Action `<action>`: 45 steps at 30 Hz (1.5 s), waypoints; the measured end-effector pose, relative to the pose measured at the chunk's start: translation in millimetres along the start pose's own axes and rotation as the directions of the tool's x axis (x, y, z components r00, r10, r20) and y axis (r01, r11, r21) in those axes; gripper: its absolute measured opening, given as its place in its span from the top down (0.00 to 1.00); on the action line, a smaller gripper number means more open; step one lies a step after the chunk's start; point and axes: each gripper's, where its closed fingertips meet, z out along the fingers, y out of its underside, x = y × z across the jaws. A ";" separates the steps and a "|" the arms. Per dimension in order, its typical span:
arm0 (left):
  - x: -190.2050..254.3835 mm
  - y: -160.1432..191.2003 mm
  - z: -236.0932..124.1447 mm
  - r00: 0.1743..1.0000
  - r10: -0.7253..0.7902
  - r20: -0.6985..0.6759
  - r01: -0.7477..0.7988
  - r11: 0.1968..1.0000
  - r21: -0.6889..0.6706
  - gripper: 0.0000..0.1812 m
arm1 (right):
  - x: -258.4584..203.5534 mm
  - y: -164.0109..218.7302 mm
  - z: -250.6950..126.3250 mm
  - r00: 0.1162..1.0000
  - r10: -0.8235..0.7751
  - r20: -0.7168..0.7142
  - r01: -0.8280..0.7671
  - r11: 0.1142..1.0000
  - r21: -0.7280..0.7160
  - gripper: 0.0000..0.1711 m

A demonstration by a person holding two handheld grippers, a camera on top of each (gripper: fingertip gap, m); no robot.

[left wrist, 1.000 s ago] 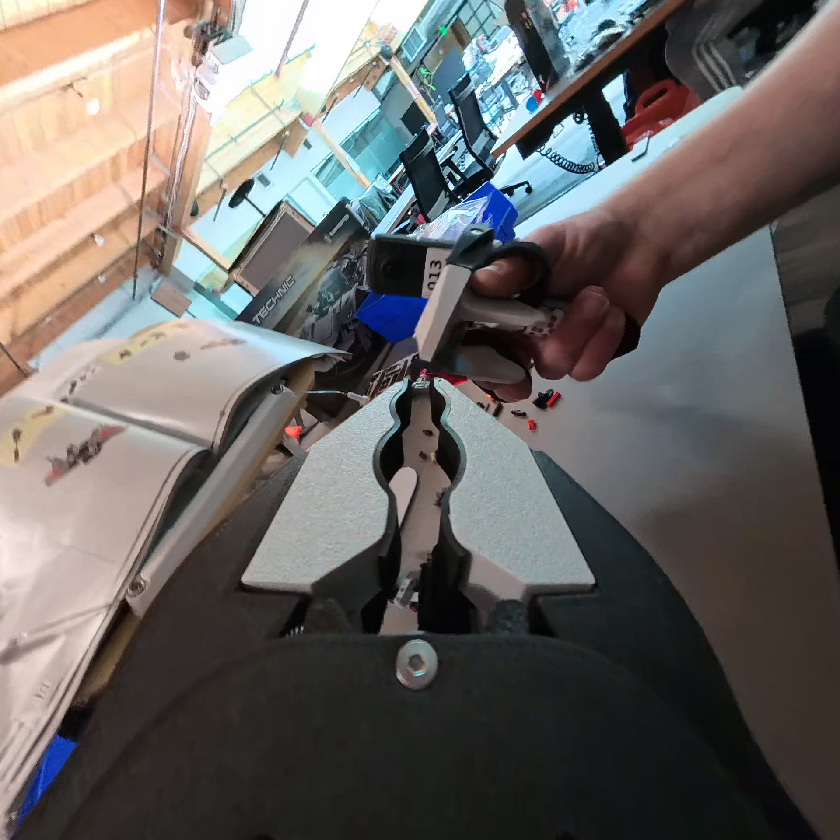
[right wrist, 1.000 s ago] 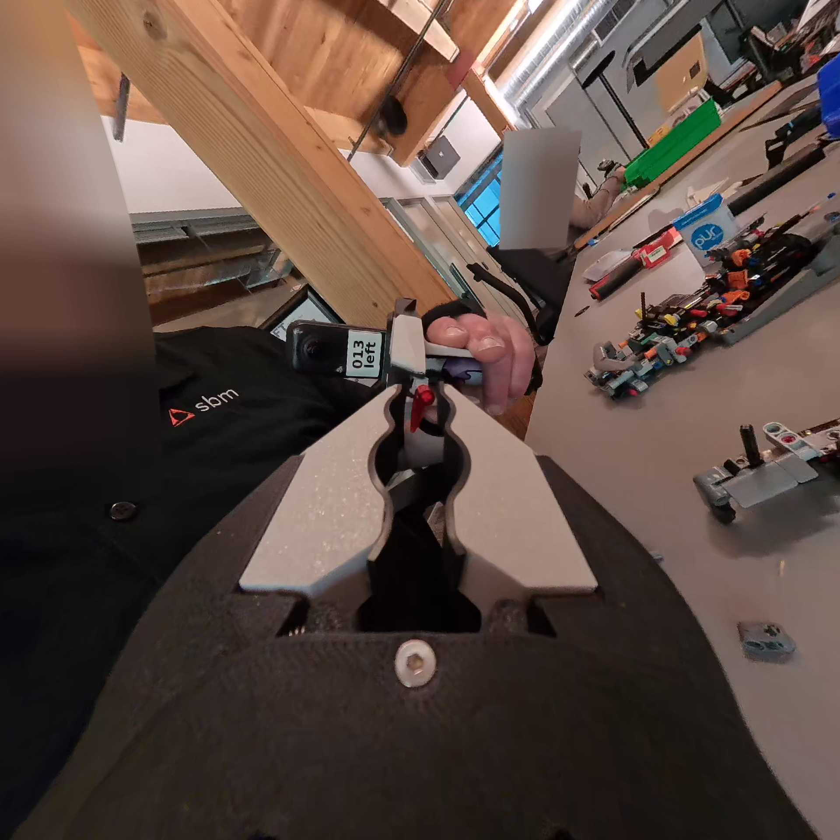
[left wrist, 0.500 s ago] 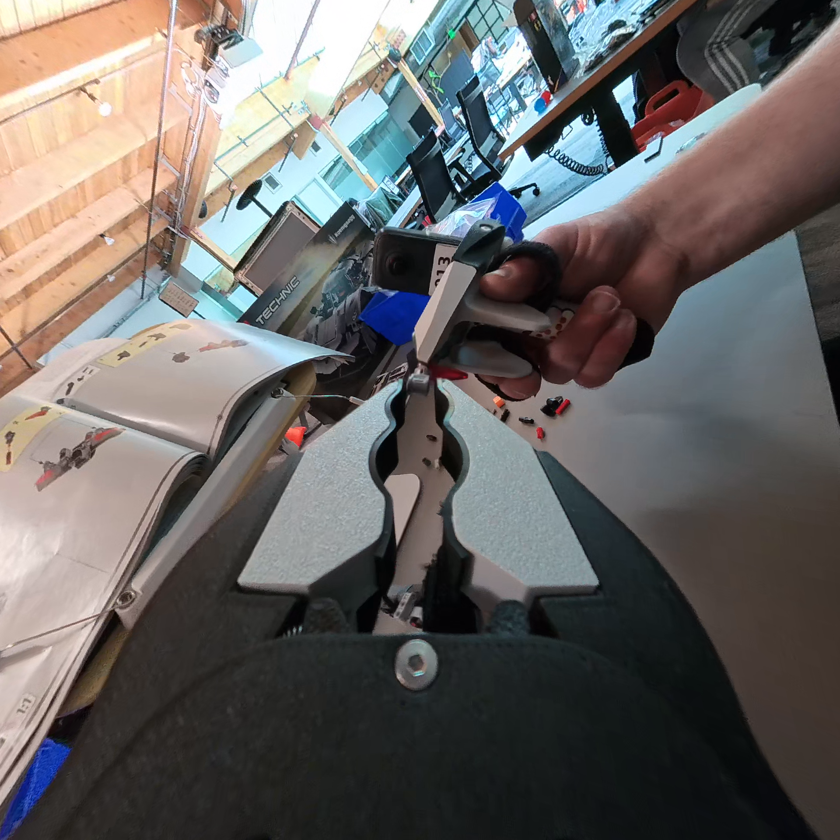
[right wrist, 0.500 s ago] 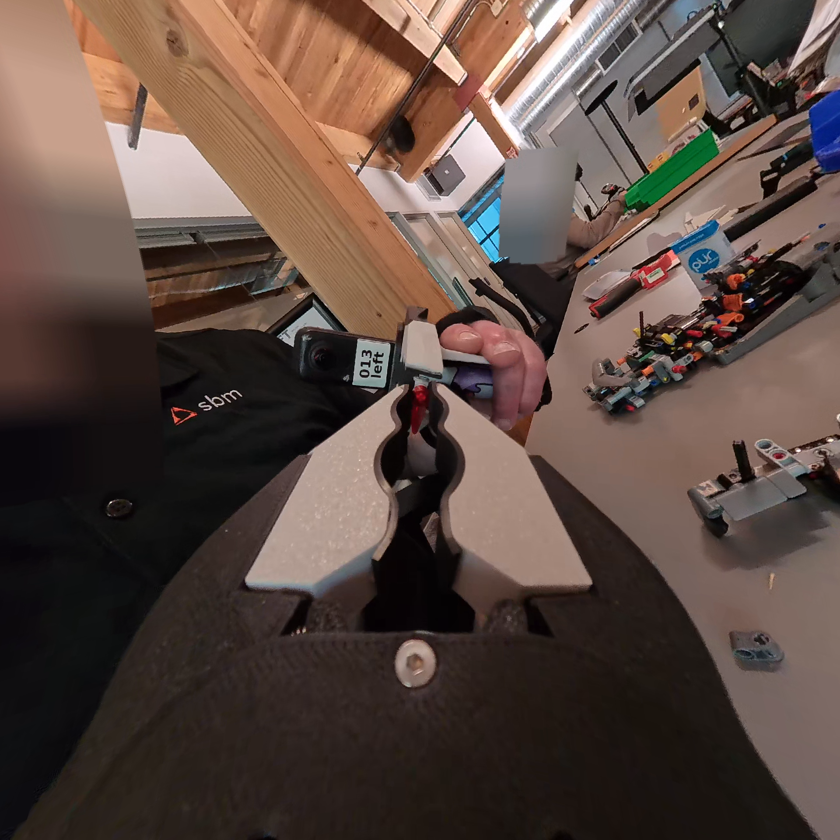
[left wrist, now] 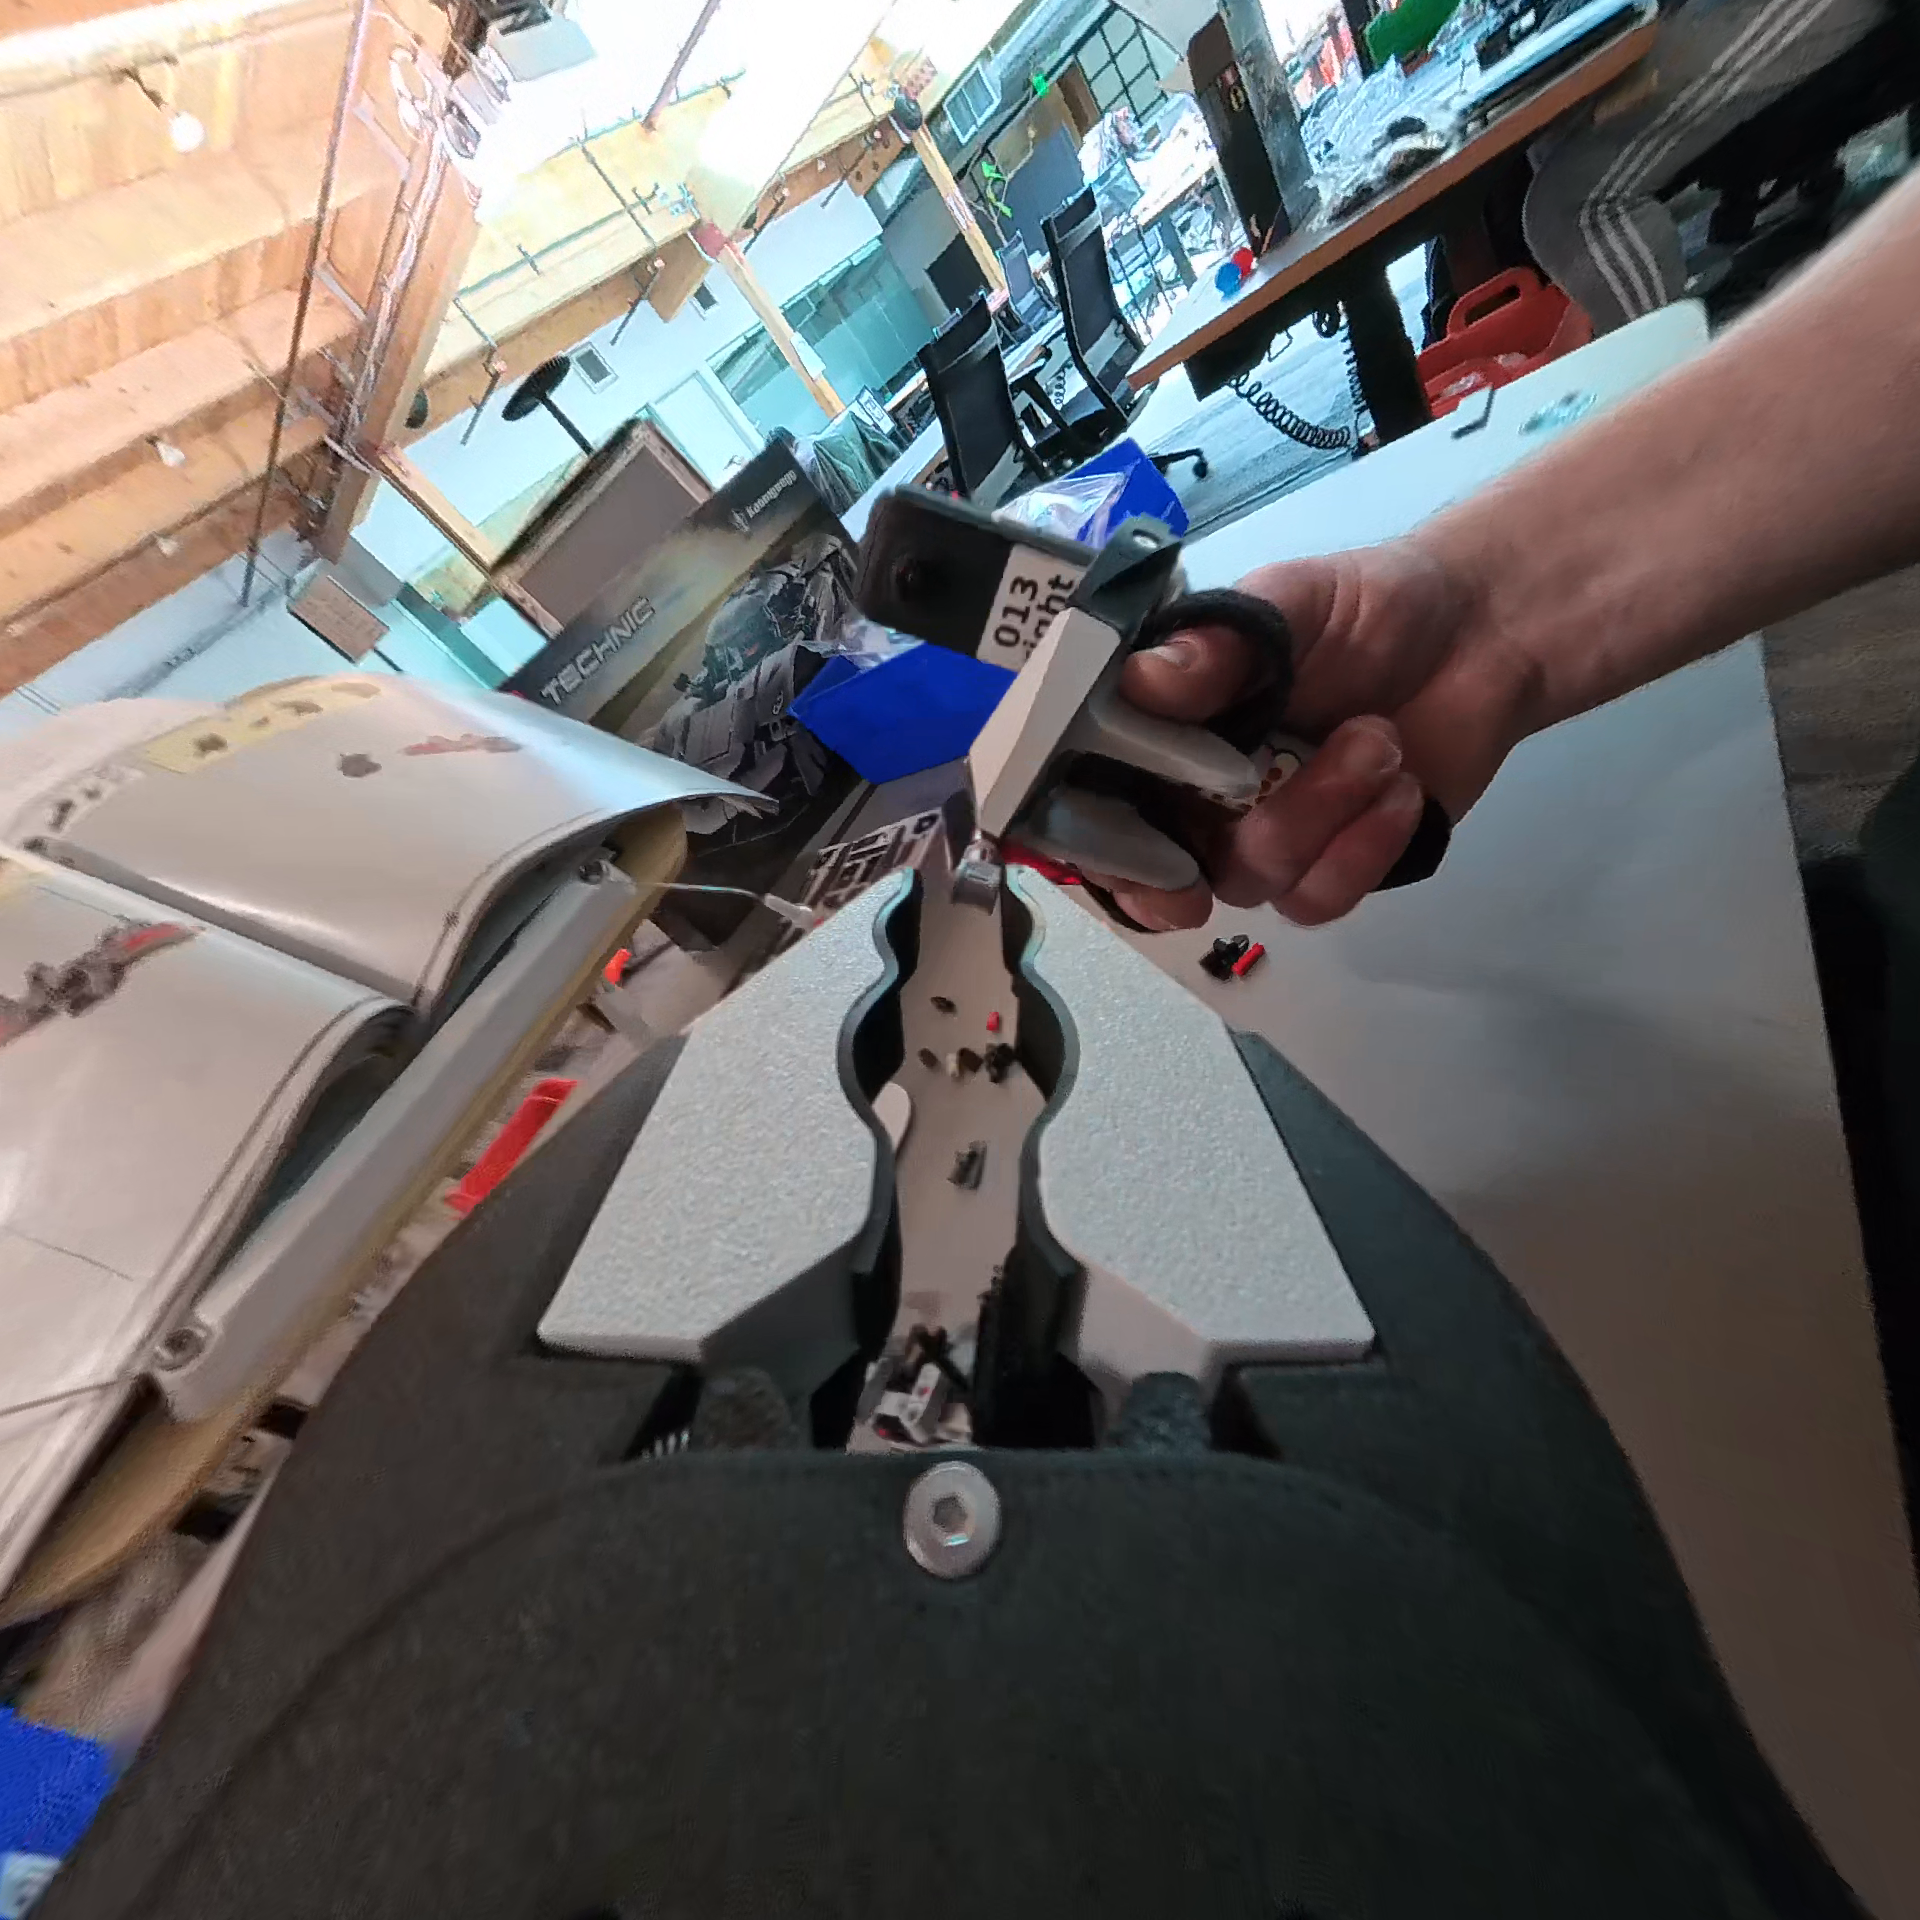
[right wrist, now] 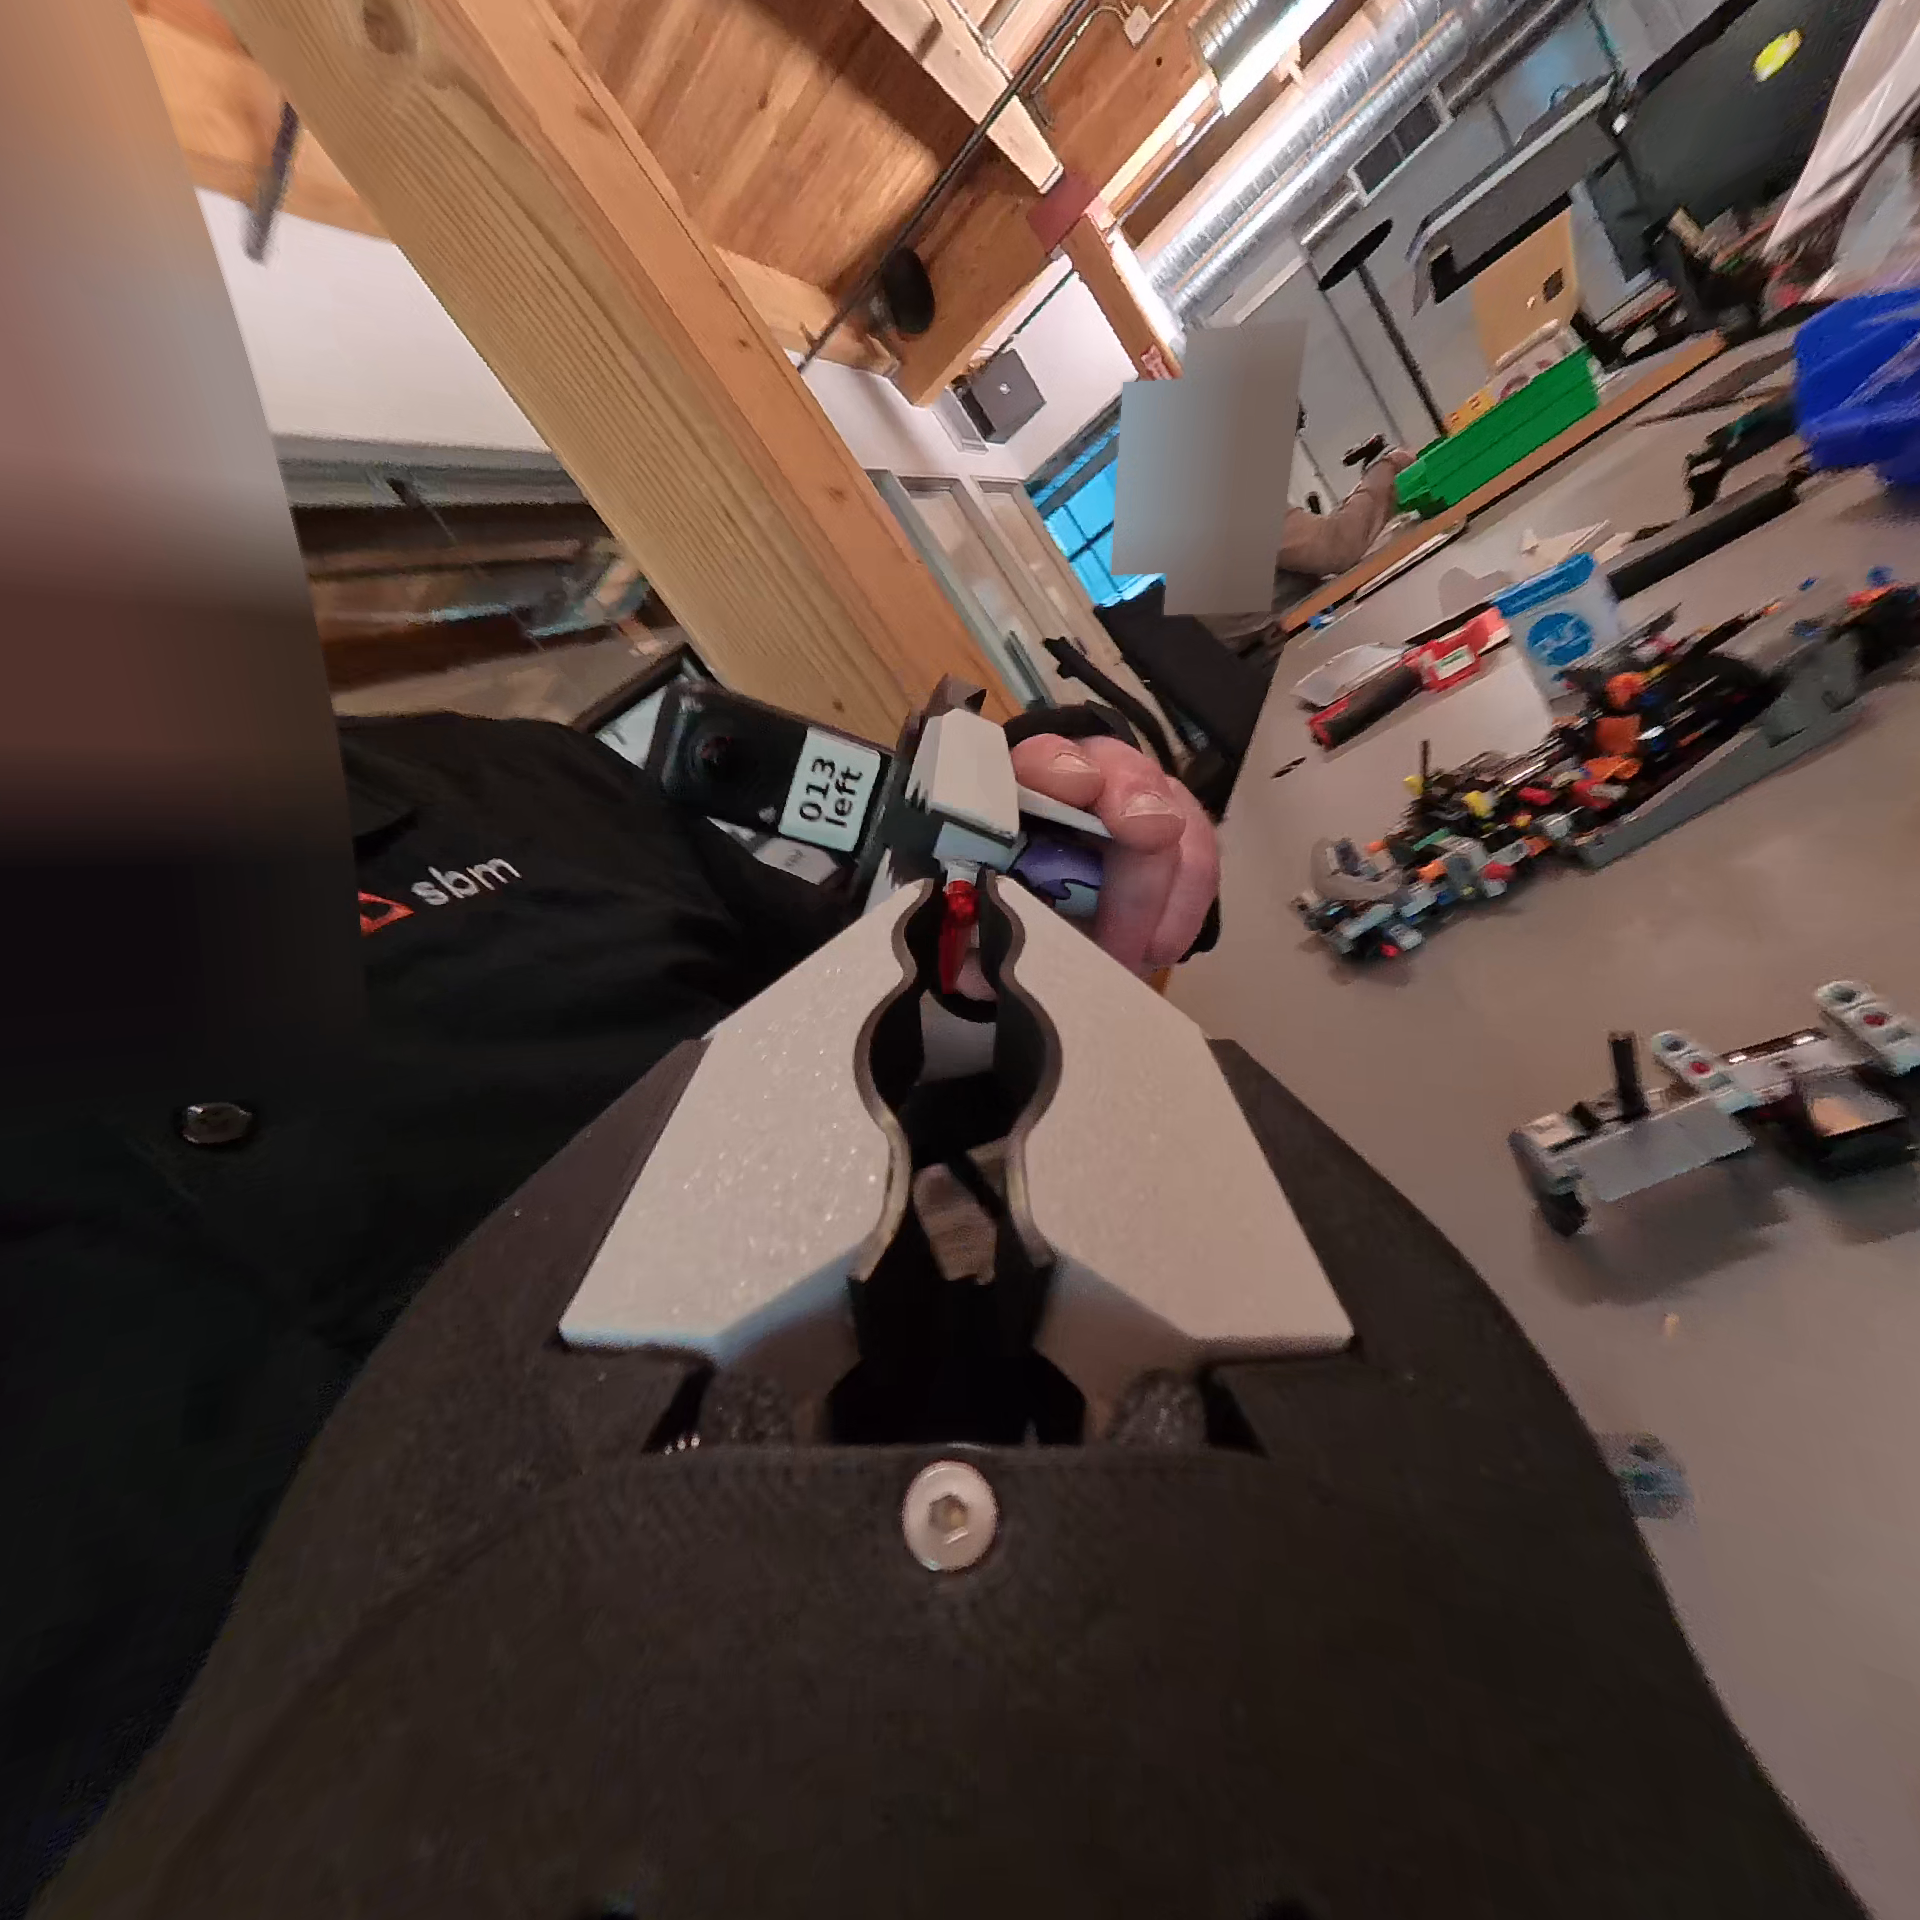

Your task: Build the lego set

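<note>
In the left wrist view my left gripper point(left wrist: 966, 896) is shut on a small grey Lego piece point(left wrist: 977, 889) at its tips. The right gripper point(left wrist: 1000, 823), held by a hand, points down onto it with a red pin point(left wrist: 1034, 858) in its tips. In the right wrist view my right gripper point(right wrist: 956, 902) is shut on the red pin point(right wrist: 954, 927). The left gripper point(right wrist: 958, 860) meets it tip to tip with the grey piece point(right wrist: 962, 869) against the pin's end. Both grippers are held in the air above the grey table point(right wrist: 1558, 1455).
An open instruction booklet point(left wrist: 260, 883), the set's dark box point(left wrist: 665, 644) and a blue bin point(left wrist: 904, 707) lie left. Loose small pieces point(left wrist: 1231, 951) lie on the table. A grey part-built assembly point(right wrist: 1683, 1127), a pile of parts point(right wrist: 1558, 810) and a small grey piece point(right wrist: 1647, 1470) lie right. The tips of both grippers are at nearly the same place. From either gripper's tips it is about 15 centimeters to the grey part-built assembly point(right wrist: 1683, 1127).
The two grippers have drawn closer, so the red pin now touches the grey piece. Both views have tilted a little.
</note>
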 end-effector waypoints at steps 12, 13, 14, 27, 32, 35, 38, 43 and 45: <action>-0.2 -1.6 -3.0 0.799 -0.556 -0.230 0.572 0.820 0.007 0.90 | -4.2 -2.0 -2.1 0.902 -0.406 -0.143 0.396 0.913 -0.096 0.98; 0.1 -3.3 -2.8 0.782 -0.573 -0.245 0.593 0.805 0.009 0.90 | -4.5 -2.6 -2.2 0.895 -0.421 -0.148 0.410 0.907 -0.098 0.97; 0.0 -5.4 -2.8 0.773 -0.581 -0.254 0.604 0.797 0.016 0.90 | -4.6 -2.0 -2.0 0.891 -0.430 -0.147 0.418 0.902 -0.106 0.97; 5.6 -5.9 2.9 0.804 -0.544 -0.240 0.562 0.827 0.010 0.98 | -4.3 0.6 -2.4 0.878 -0.455 -0.146 0.439 0.889 -0.130 0.97; 6.2 -5.5 2.5 0.843 -0.488 -0.225 0.501 0.865 0.000 0.98 | -3.1 2.8 -2.2 0.865 -0.478 -0.151 0.455 0.875 -0.164 0.97; 6.9 -5.7 1.9 0.849 -0.475 -0.231 0.488 0.873 -0.002 0.98 | -3.3 4.1 -2.1 0.861 -0.486 -0.149 0.460 0.870 -0.177 0.98; 6.0 -7.7 1.0 0.866 -0.447 -0.224 0.460 0.888 0.005 0.98 | -5.5 2.8 -1.1 0.863 -0.482 -0.152 0.455 0.872 -0.181 0.98; 6.4 -7.8 0.1 0.877 -0.426 -0.223 0.438 0.899 0.005 0.98 | -5.8 3.5 -0.7 0.864 -0.479 -0.152 0.448 0.871 -0.199 0.98; 9.1 -7.1 -0.1 0.881 -0.416 -0.224 0.426 0.905 -0.002 0.98 | -6.0 5.7 -1.4 0.875 -0.466 -0.134 0.437 0.877 -0.200 0.98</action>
